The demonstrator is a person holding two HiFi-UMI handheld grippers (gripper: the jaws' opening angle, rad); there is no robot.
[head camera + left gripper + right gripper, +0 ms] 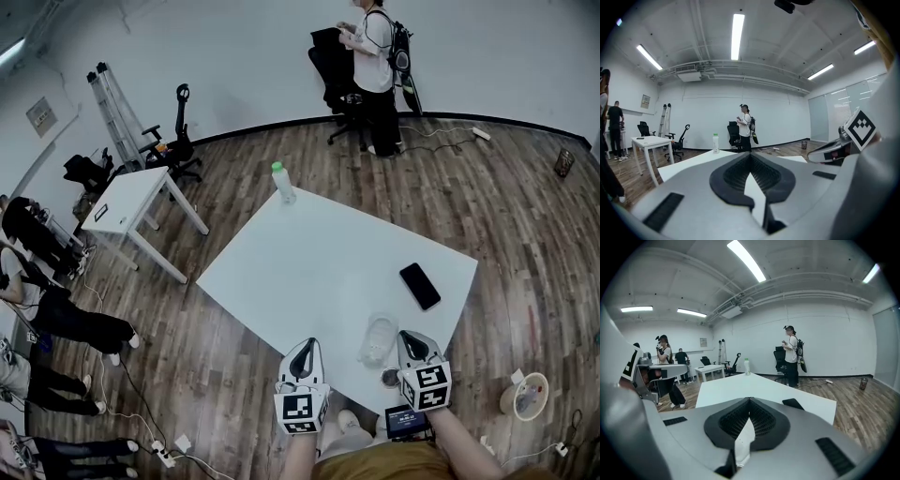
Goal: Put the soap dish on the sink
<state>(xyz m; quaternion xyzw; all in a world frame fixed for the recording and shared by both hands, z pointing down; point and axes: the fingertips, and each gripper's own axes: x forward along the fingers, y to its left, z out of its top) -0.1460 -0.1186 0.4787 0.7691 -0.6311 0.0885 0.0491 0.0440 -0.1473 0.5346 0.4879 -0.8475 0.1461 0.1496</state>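
A clear plastic dish (378, 339) lies on the white table (319, 262) near its front edge, seen only in the head view. My right gripper (410, 337) hovers just right of it, jaws shut with nothing between them (749, 400). My left gripper (307, 344) hangs off the table's front edge, left of the dish, and its jaws meet at the tips with nothing in them (750, 155). Both grippers point out across the table, nearly level. No sink shows in any view.
A green-capped bottle (282, 182) stands at the table's far corner and a black phone (419, 285) lies to the right. A small round object (390, 378) sits at the front edge. A person (375, 66) stands by office chairs at the far wall; a small white table (131, 202) and people are at the left.
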